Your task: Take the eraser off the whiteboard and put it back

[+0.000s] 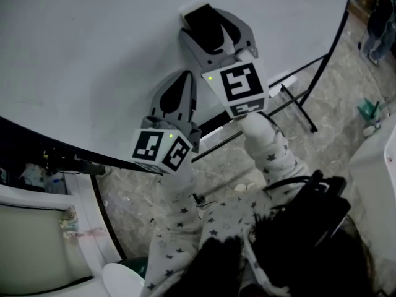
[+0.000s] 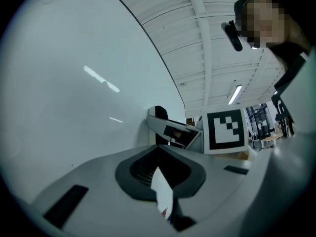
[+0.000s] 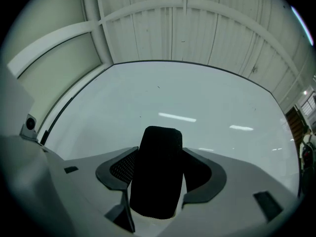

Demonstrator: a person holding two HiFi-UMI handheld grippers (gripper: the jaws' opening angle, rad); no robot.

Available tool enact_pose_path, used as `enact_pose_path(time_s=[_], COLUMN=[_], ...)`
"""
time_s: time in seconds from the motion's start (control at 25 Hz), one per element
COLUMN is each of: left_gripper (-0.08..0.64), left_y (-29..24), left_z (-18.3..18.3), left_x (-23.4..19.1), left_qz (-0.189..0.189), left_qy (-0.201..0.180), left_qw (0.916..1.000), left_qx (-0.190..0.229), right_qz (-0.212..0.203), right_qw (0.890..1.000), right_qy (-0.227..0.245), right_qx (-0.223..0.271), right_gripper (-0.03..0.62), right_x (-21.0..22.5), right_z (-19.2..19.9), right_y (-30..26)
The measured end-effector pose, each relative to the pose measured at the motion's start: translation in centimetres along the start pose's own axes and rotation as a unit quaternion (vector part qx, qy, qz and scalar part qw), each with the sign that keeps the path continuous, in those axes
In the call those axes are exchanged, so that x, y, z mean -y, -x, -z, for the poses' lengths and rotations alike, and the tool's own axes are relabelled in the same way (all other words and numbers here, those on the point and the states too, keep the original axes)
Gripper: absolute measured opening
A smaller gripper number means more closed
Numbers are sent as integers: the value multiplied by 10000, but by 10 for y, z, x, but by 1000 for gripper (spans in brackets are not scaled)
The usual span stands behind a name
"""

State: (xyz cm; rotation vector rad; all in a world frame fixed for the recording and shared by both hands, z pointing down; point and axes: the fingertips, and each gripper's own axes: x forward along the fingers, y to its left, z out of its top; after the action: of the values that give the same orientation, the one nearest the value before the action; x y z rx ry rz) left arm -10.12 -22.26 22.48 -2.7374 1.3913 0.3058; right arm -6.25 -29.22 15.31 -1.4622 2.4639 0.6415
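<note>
My right gripper has its jaws spread wide around the black eraser. The eraser stands between them against the whiteboard, near its lower edge toward the right-hand corner, and the pads do not seem to press on it. My left gripper, just beside, is closed on a thin white slip.

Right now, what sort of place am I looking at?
Probably a workshop or lab hall: a whiteboard on a stand, a ribbed ceiling with strip lights, and a stone-look floor.
</note>
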Motion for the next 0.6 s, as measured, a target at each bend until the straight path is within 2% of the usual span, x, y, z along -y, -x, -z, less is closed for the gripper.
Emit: enact_pose_path(time_s=[0.28,0.6], left_gripper=[2,0], left_y=[0,-5], left_z=[10,4], left_x=[-5,17], left_qz=[-5,67], left_qy=[14,-89], left_qw=[10000,9999], left_qx=[13,20], right_qz=[25,-152], right_qw=[9997,9989], right_qy=[-238,-436], right_qx=[-7,91], right_gripper=[261,261], right_x=[9,20], right_z=[6,-7], right_y=[3,27])
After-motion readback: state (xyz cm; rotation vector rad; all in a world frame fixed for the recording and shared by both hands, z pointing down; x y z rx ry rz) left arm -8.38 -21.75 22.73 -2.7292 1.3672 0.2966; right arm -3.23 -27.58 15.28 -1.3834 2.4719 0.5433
